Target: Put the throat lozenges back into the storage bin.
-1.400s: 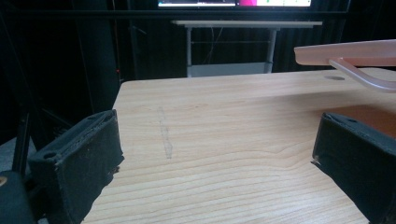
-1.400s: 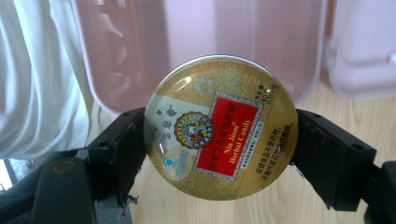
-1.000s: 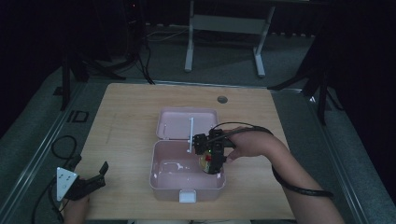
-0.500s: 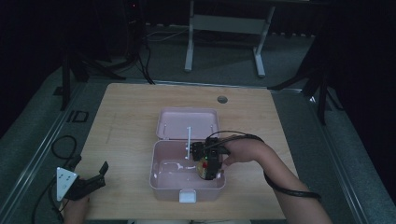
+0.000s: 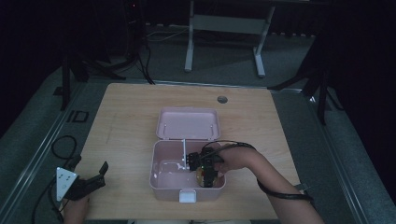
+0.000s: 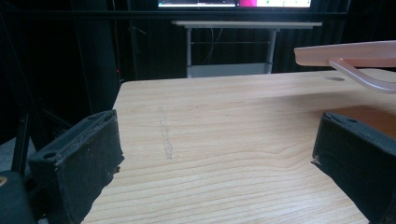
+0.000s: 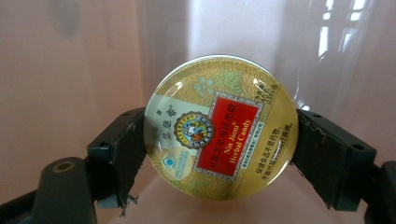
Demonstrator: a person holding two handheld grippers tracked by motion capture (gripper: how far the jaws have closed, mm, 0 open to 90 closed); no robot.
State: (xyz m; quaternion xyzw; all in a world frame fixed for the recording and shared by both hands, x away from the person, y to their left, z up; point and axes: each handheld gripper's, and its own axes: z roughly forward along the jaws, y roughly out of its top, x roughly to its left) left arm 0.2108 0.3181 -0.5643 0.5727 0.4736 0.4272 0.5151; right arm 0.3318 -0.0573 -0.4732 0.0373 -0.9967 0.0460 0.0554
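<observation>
The right gripper (image 5: 206, 173) is down inside the pink box (image 5: 161, 179), near its right side. Its jaws squeeze a round gold candy tin (image 7: 221, 127) from both sides. The box lid (image 5: 188, 123) lies open behind it. The left gripper (image 5: 88, 183) waits at the desk (image 5: 126, 121) corner, jaws wide and holding nothing.

the high view is dim and soft, its surroundings sinking to near black while the wooden table (image 5: 130, 121) catches muted light. the left gripper view is brighter and sharp on the wood grain, its near jaws slightly soft. in the right gripper view the candy tin (image 7: 220, 127) is crisp (white glare streaks its domed lid), with reflections blurring the pink box (image 7: 70, 70) wall behind.
</observation>
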